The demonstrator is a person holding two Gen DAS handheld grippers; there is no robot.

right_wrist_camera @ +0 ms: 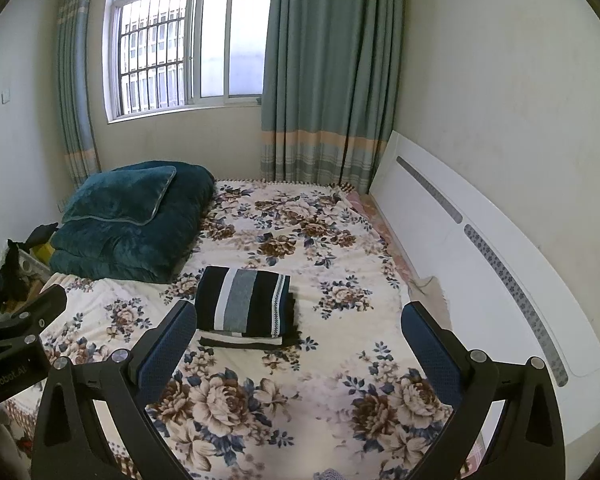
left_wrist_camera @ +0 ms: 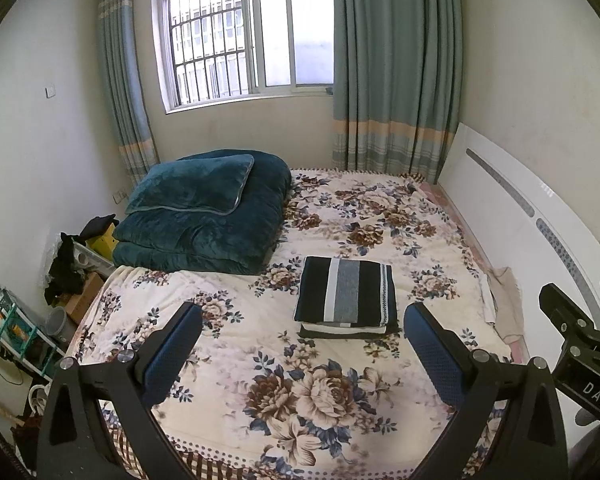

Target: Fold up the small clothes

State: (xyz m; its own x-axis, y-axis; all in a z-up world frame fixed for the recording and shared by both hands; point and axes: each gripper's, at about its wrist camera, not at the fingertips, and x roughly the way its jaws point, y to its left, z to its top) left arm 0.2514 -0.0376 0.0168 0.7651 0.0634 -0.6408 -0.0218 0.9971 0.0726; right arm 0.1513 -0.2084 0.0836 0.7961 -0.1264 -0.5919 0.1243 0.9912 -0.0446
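a: where's the shirt (left_wrist_camera: 346,300)?

b: mid-frame on the bed (left_wrist_camera: 236,344), folded square, probably so it stacks flat on the folded piece under it.

a: and the fingers?

b: left gripper (left_wrist_camera: 302,344) and right gripper (right_wrist_camera: 298,342) both have fingers wide apart, holding nothing, raised over the bed's near edge. folding looks done.

a: any writing?

b: "das" at lower right in the left view; "genrobot.ai", partly cut, at lower left in the right view.
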